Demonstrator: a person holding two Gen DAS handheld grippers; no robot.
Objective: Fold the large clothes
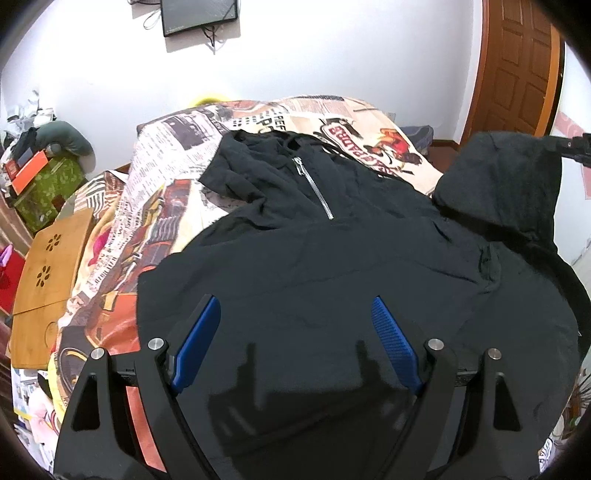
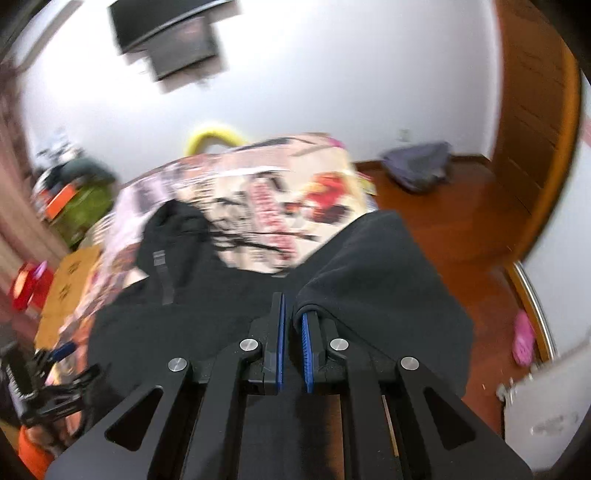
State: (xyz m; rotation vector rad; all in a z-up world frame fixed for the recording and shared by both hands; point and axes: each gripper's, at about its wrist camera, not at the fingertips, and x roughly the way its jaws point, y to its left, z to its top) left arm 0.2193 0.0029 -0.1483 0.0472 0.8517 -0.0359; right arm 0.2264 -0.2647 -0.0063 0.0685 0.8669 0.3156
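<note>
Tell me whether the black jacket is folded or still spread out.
Mostly spread: the black jacket lies open on the printed bedcover, zip showing. One sleeve is lifted, pinched in the right gripper.

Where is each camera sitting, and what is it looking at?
Left wrist: on the left gripper, looking down over the black jacket on the printed bedspread; open blue fingers show.
Right wrist: on the right gripper, shut on the lifted jacket sleeve.
Both see jacket, bedspread, wall screen, door.
</note>
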